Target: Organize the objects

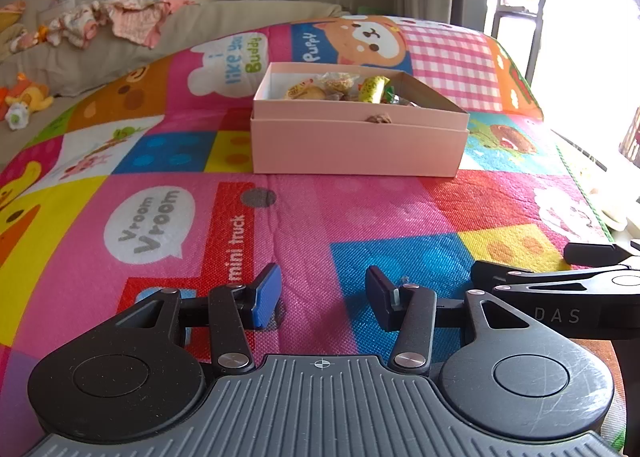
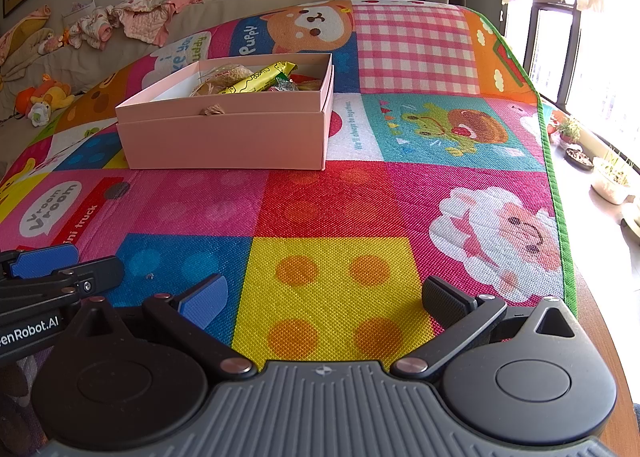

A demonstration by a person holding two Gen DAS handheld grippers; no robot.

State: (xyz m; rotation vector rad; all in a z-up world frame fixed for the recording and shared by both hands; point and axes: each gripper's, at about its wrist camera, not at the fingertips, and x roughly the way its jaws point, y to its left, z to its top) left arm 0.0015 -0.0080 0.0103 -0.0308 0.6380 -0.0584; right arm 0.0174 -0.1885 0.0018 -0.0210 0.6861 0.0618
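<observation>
- Ahead of both sets of fingertips, well apart from them across the colourful play mat point(image 2: 336, 201), we see the pink box point(image 1: 358, 145) sitting flat, its tray nested in its lid, with wrapped snacks point(image 1: 340, 87) heaped inside.
- Our left gripper point(image 1: 323, 297) has its jaws spread wide with nothing between them but mat; the box lies straight beyond the gap, a little toward the right finger.
- Our right gripper point(image 2: 324, 299) is likewise wide open and empty; from it the box point(image 2: 224, 129) lies beyond and off past the left finger.
- We judge the box to be light cardboard: stiff along its edges, but with thin walls that could buckle under a hard pinch. Its smooth faces may slip, so we would take a wall near a corner, one finger inside and one outside, or hold it at the two short ends.
- Its long axis runs crosswise to our left fingers, the long front wall facing us, the open top up.
- The snacks look light, crinkly and slippery; the yellow wrapped bar point(image 2: 260, 79) lies slantwise in the tray, its far end toward the right back corner.
- A small brown scrap point(image 2: 214, 110) sits at the front rim; what it is, we cannot tell.
</observation>
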